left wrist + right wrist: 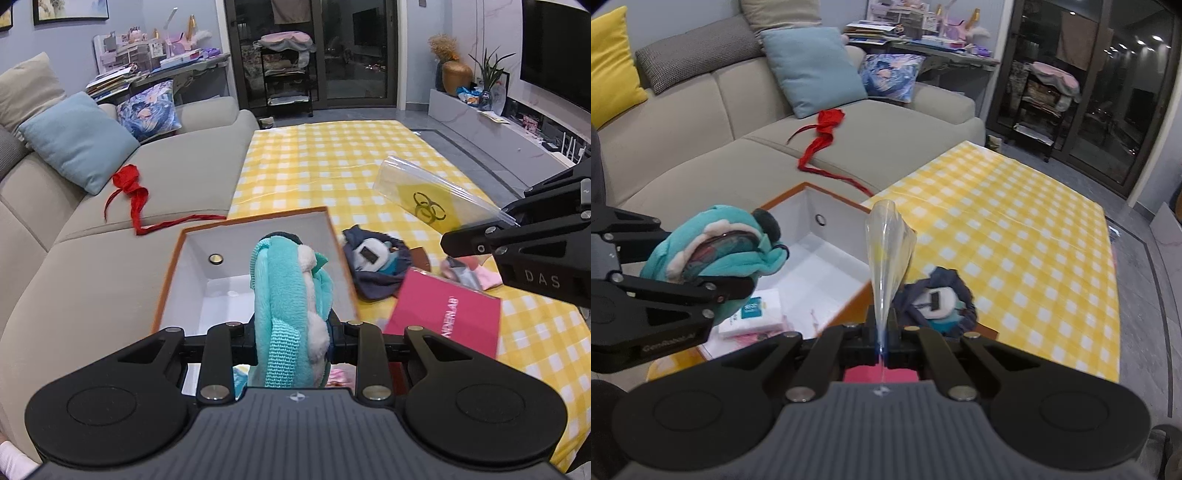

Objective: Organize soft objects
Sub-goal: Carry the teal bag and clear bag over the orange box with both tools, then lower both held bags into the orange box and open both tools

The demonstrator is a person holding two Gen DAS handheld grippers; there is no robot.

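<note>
Clamped between my left gripper's [291, 332] jaws, nearest its lens, was a teal plush toy [290, 310] with white fluffy trim, standing up out of the narrowly parted fingers and hiding much of the open orange-rimmed box [255, 266] behind it. From the right wrist view the same toy [716, 247] hung above the box's near left corner. My right gripper [881, 339] was pinched fully closed on the edge of a clear plastic bag [886, 251], which rose from the jaws like a thin cone. From the left wrist view that bag [428, 192] showed a yellow panel with a black biohazard symbol, and the right gripper's [506, 225] black body read "DAS". A pink card sleeve [443, 314] on the yellow checked tablecloth [332, 162] carried white lettering, upside down and partly blurred; I could not read it whole. Inside the box lay a white tissue pack [753, 314] with a teal label too small to read. Just beside the box's right wall, on the cloth, sat a navy bundle [376, 266] wrapped around a white and teal plush; its shape was unclear. A red ribbon [129, 188] trailed across the beige sofa [92, 258] beyond the box. The left gripper's side lettering in the right view was cut off.
</note>
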